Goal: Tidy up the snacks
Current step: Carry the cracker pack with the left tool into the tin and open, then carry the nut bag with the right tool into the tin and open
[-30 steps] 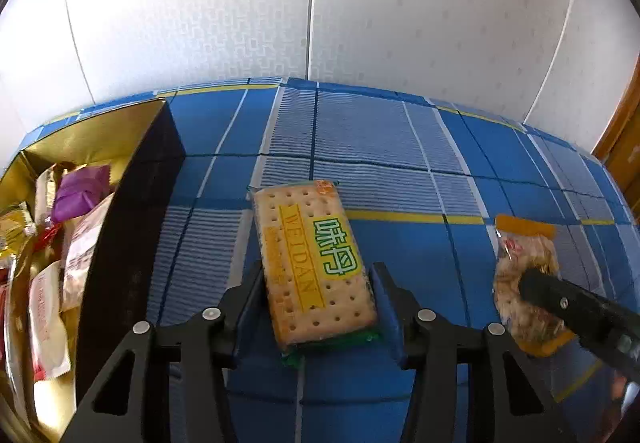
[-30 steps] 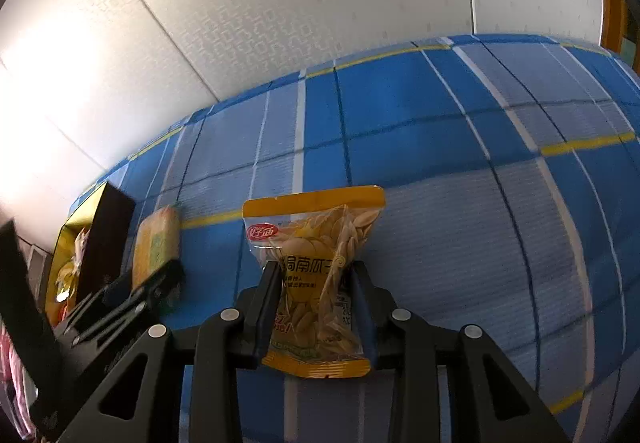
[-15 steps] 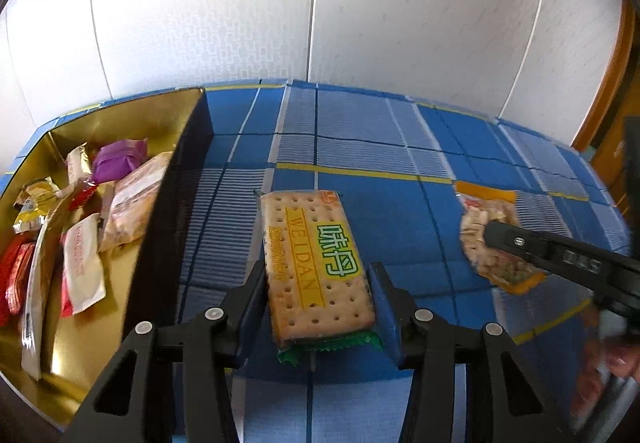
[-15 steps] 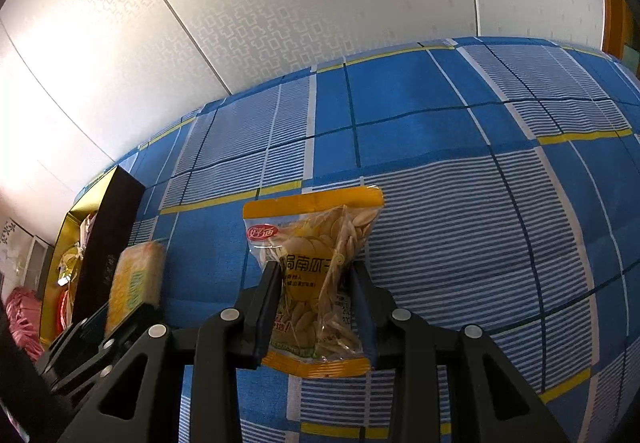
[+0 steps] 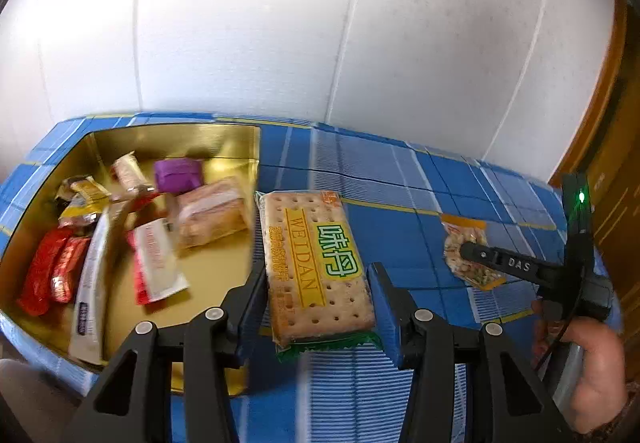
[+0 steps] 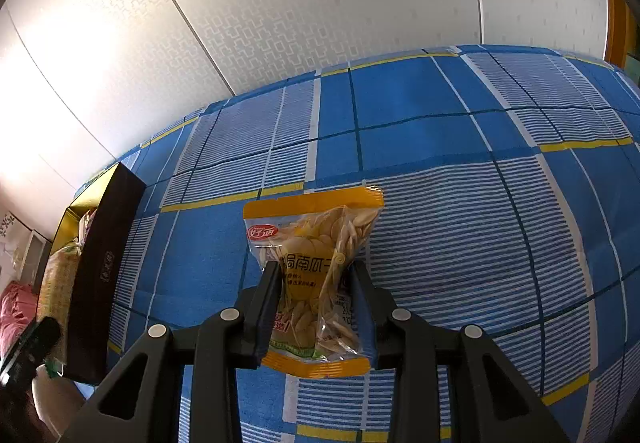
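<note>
My left gripper [image 5: 318,297] is shut on a WEIDAN cracker pack [image 5: 316,263] and holds it in the air by the right wall of the gold-lined snack box [image 5: 224,139]. My right gripper [image 6: 314,297] is shut on a yellow bag of pumpkin seeds [image 6: 316,271] and holds it above the blue checked cloth. In the left wrist view the right gripper [image 5: 480,257] and its seed bag [image 5: 466,255] show at the right. In the right wrist view the box [image 6: 100,275] shows at the far left, dark side facing me, with the cracker pack [image 6: 58,283] beside it.
The box holds several wrapped snacks: a purple pack [image 5: 178,173], red packs [image 5: 52,271], a pink cake pack [image 5: 212,215]. The blue checked tablecloth [image 6: 460,163] runs back to a white wall. A wooden door frame [image 5: 604,115] stands at the right.
My left gripper has risen and moved left with the cracker pack, up to the box's wall, so the box interior shows fully. My right gripper has lifted the seed bag a little.
</note>
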Available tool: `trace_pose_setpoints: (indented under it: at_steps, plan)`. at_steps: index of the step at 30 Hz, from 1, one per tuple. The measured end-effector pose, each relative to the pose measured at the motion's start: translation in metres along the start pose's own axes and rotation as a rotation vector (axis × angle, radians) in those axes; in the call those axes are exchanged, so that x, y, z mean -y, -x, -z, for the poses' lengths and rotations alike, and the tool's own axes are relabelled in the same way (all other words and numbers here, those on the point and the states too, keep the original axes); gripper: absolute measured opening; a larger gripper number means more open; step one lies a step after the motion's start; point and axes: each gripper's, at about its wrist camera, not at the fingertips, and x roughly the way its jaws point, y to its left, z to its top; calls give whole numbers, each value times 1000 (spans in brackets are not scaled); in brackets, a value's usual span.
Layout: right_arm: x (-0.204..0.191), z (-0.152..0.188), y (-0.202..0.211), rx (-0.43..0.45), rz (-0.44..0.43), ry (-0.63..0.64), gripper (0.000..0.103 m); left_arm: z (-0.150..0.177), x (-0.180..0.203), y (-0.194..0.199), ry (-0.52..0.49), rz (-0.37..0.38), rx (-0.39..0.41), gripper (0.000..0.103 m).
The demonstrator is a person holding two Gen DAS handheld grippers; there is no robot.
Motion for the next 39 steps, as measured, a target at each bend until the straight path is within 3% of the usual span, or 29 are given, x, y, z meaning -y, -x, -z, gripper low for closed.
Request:
trace_pose_setpoints:
  at_steps: [11, 21, 30, 35, 39]
  plan:
    - [0, 0, 0, 3, 3, 2, 35, 0, -61, -2, -30, -1, -104, 50]
    - [-1, 0, -1, 13, 11, 9, 35, 0, -84, -34, -16, 127, -281, 50]
    - [-1, 1, -1, 15, 14, 13, 35, 6, -102, -33, -107, 21, -304, 46]
    - [-2, 0, -1, 17, 15, 15, 35, 7, -123, -24, -37, 85, -297, 48]
    - [-2, 0, -1, 20, 19, 15, 35, 6, -132, -9, 10, 151, -208, 51]
